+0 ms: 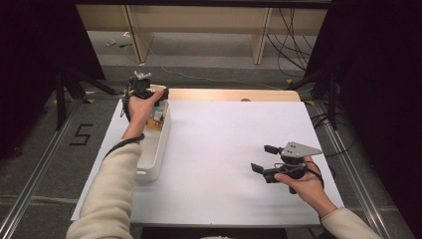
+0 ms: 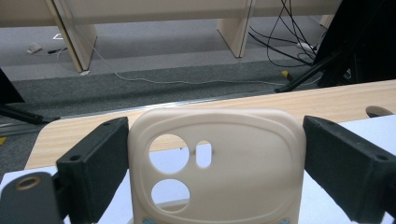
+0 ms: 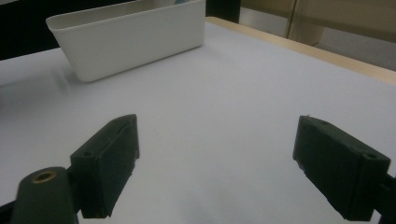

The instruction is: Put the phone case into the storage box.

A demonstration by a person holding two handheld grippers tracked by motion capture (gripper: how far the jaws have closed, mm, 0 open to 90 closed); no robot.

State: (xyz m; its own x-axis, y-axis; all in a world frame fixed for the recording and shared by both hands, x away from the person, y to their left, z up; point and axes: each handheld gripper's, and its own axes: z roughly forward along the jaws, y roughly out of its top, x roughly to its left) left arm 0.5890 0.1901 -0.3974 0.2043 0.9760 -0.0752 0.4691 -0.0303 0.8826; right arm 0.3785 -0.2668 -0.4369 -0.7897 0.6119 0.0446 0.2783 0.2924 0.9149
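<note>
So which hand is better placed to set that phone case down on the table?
Left. Its tongs already bracket the beige phone case above the white bin; the right tongs hang open over bare table.

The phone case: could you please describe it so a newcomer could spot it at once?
Start at the white bin on the table's left edge. Above its far end, the left tool holds the phone case. It is cream, with round camera holes.
</note>
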